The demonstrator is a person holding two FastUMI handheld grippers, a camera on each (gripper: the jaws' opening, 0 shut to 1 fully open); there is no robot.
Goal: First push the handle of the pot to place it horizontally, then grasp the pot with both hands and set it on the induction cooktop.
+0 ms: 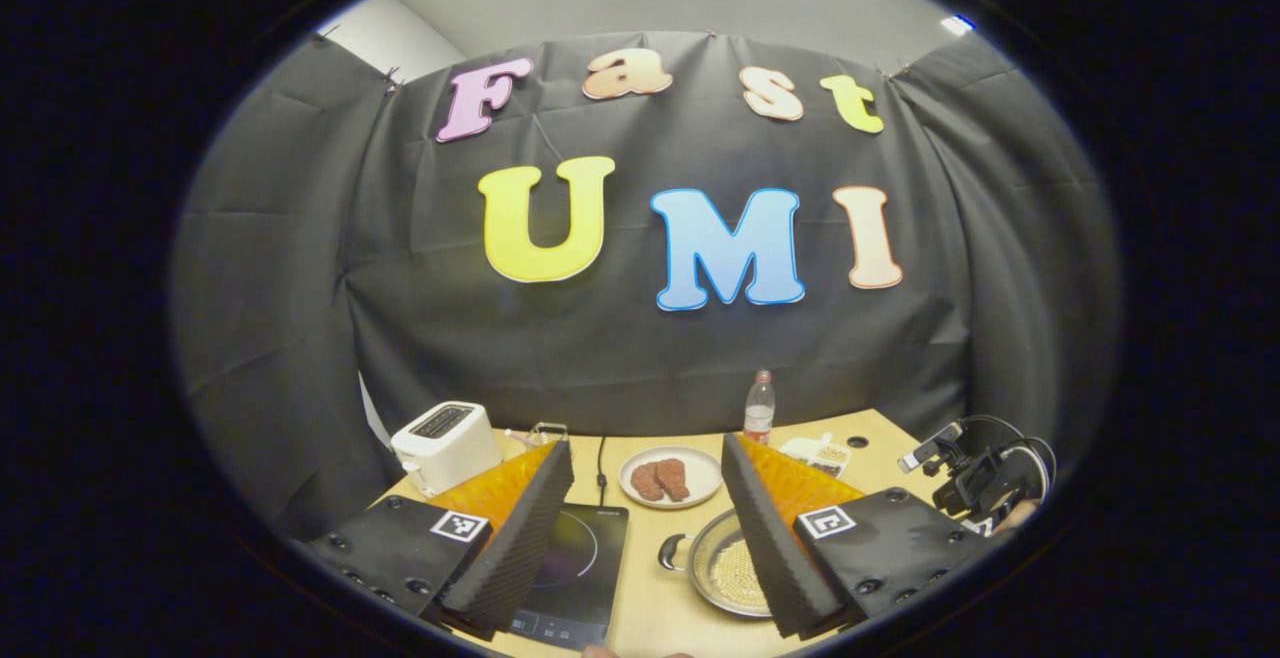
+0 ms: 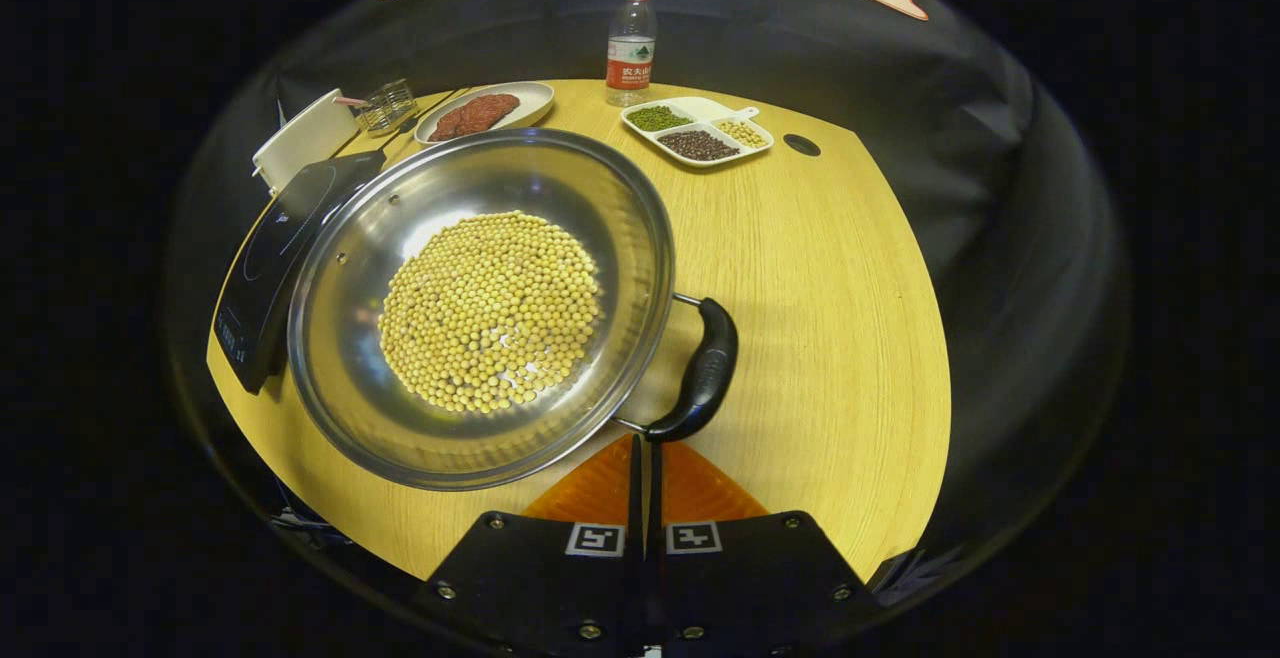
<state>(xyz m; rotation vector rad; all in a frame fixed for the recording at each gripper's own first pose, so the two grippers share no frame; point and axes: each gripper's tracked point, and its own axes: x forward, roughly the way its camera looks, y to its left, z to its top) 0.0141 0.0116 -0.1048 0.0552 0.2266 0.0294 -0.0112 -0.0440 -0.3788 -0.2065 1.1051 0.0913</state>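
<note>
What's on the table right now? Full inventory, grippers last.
pot: 1, steel, holds yellow beans, table centre, beside cooktop
pot handle: 1, black, near right gripper tips
induction cooktop: 1, black, left of pot
toaster: 1, white, back left
plate: 1, white, brown food, back
divided dish: 1, white, green, dark and yellow grains
bottle: 1, clear, back edge
glass container: 1, clear, by toaster
left gripper: open, above table
right gripper: shut, at handle
</note>
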